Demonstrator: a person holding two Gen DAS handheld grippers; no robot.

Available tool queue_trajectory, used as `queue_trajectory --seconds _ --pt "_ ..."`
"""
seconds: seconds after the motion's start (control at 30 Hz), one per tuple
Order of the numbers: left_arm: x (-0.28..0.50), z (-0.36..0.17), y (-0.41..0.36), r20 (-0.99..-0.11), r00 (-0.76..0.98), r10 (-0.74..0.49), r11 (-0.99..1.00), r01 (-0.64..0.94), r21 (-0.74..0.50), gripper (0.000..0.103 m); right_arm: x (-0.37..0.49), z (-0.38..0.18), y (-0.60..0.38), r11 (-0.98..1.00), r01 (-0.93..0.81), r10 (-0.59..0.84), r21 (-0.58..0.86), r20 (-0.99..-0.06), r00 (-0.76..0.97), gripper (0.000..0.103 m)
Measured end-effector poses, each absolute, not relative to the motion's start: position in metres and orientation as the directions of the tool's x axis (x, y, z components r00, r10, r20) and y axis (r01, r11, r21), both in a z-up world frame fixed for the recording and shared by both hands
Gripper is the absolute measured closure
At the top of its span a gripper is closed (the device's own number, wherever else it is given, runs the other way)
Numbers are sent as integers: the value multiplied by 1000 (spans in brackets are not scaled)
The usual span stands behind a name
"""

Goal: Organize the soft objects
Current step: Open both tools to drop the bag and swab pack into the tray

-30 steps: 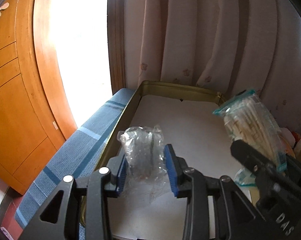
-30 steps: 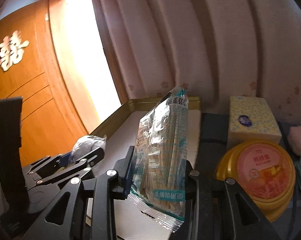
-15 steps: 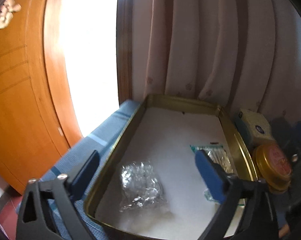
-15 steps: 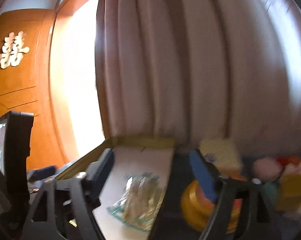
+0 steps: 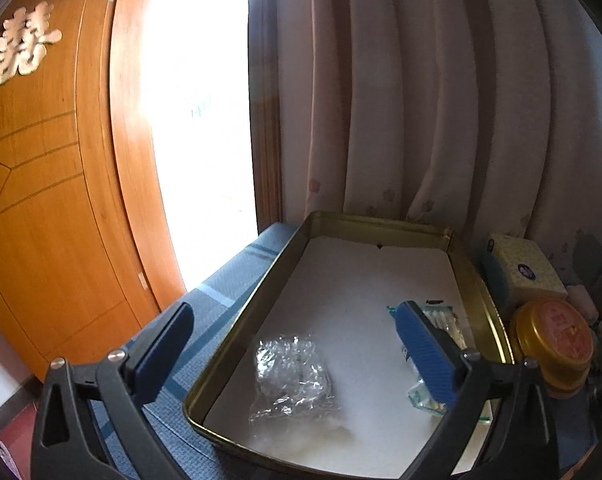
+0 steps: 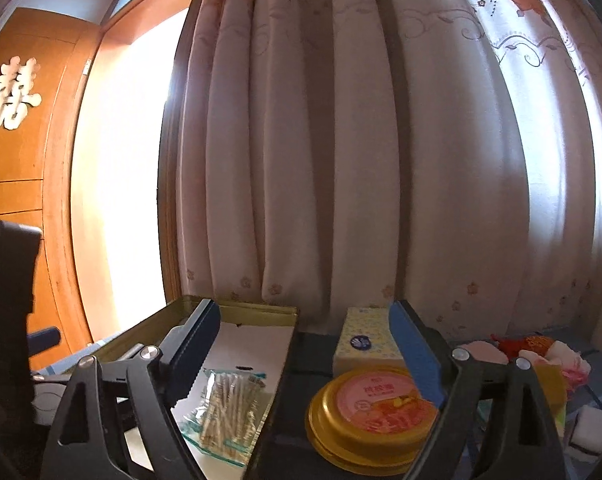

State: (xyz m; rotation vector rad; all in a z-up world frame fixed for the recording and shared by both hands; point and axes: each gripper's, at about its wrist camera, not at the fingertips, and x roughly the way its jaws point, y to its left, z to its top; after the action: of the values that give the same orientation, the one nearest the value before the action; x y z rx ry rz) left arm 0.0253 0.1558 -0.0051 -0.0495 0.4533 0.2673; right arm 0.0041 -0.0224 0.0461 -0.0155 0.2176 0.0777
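Note:
A gold metal tray (image 5: 341, 220) with a white liner sits on a blue striped cloth. A crinkled clear plastic bag (image 5: 291, 376) lies in its near left part. A teal-edged bag of cotton swabs (image 6: 225, 404) lies in its near right part, also in the left wrist view (image 5: 445, 320), half hidden by a finger. My left gripper (image 5: 297, 352) is open and empty above the tray's near end. My right gripper (image 6: 305, 360) is open and empty, raised above the tray's right rim (image 6: 257, 312).
A round gold tin with a pink lid (image 6: 375, 404) and a yellow tissue box (image 6: 365, 340) stand right of the tray. Pink and red soft items (image 6: 529, 350) and a white block (image 6: 589, 428) lie farther right. A curtain (image 6: 341, 160) hangs behind; a wooden door (image 5: 41, 200) is at left.
Both grippers opened and let go of their bags, which now lie in the tray. Both grippers then lifted and pulled back.

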Motion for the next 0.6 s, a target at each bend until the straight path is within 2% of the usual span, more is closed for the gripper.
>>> queue_trajectory --seconds 0.6 --pt "8 0 113 -386 902 192 980 -197 27 1 -19 42 -69 1000 17 -17 -5 -202 979 15"
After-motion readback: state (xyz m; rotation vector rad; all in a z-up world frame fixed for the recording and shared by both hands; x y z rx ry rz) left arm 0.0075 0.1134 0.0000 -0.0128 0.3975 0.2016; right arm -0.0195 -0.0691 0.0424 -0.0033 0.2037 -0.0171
